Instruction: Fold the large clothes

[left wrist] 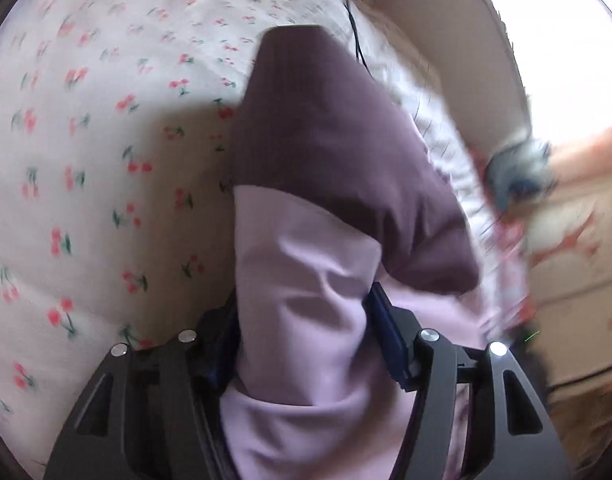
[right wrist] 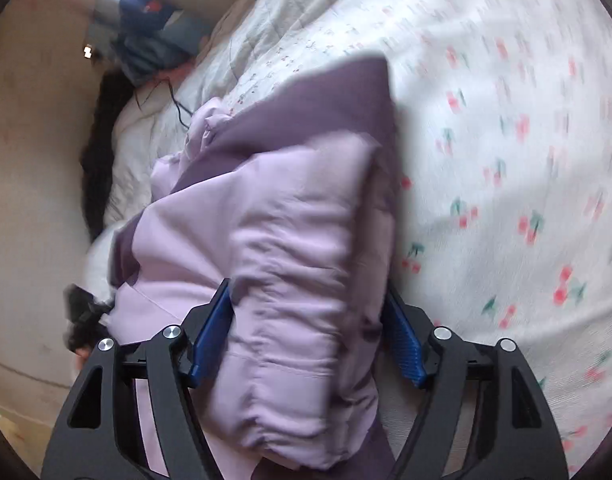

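Observation:
A two-tone garment, pale lilac with dark purple panels, lies bunched on the cherry-print bedspread. My left gripper straddles a thick lilac fold. The cloth fills the gap, drapes over the left finger and brushes the blue pad on the right. The jaws stand apart and do not pinch it. In the right wrist view the same garment is a padded lilac roll between my right gripper's blue pads. Those jaws are open too, with a thin shadowed gap at the right pad.
The bedspread stretches wide beside the garment. A thin black cable runs across the bed near a blue-grey heap of cloth. A beige wall borders the bed. A bright window glares at the upper right.

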Available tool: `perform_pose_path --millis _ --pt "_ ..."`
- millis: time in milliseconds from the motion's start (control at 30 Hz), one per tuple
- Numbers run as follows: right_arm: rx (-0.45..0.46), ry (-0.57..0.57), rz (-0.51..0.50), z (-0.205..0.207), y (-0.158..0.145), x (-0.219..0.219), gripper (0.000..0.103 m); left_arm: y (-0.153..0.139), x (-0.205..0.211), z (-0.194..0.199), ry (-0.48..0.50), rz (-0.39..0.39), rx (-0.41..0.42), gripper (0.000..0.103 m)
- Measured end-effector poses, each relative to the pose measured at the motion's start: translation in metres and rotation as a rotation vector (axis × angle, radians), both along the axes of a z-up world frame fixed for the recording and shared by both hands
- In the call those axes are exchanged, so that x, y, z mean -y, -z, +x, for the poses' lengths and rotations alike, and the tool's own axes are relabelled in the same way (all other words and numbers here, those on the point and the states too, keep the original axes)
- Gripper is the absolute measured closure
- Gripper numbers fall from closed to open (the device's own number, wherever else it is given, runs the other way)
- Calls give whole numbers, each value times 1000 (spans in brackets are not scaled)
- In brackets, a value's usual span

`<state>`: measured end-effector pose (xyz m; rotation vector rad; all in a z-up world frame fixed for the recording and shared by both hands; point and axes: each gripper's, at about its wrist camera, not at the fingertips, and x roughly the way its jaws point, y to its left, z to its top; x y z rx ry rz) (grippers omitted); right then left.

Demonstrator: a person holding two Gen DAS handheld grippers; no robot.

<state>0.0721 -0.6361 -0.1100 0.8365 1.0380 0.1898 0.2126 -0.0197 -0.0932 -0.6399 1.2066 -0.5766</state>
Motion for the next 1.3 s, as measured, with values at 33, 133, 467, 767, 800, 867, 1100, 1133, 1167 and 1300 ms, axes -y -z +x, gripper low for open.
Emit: perform_pose_path --millis 33,133,467,767,800,867,1100,1133,1167,1300 --pt "40 31 40 -14 -3 5 34 -6 -5 -4 15 3 8 43" --pt "106 18 94 -61 -19 8 30 -35 -36 -30 106 53 33 42" --pt "-23 -131 257 -298 -29 -33 16 -29 -161 -184 216 103 -155 21" --pt "-30 -206 447 -383 -32 -87 9 -18 -145 -279 364 -67 -210 8" --pt "-11 -200 454 -380 -32 -91 9 -20 -141 -284 348 -57 -204 8" --pt "28 -166 438 -372 -35 -98 27 -20 -143 -291 274 -12 -203 22" --pt "232 -102 433 -374 -91 -120 86 -89 -149 -318 219 -6 -82 86" --pt "273 -115 425 -378 -111 -120 86 -105 -147 -325 225 -11 -50 87" --pt "298 -126 420 -382 -124 -120 86 -126 -146 -335 236 -22 -6 87" --pt "369 -206 403 -412 -177 -124 86 -176 -154 -382 267 -62 82 87"
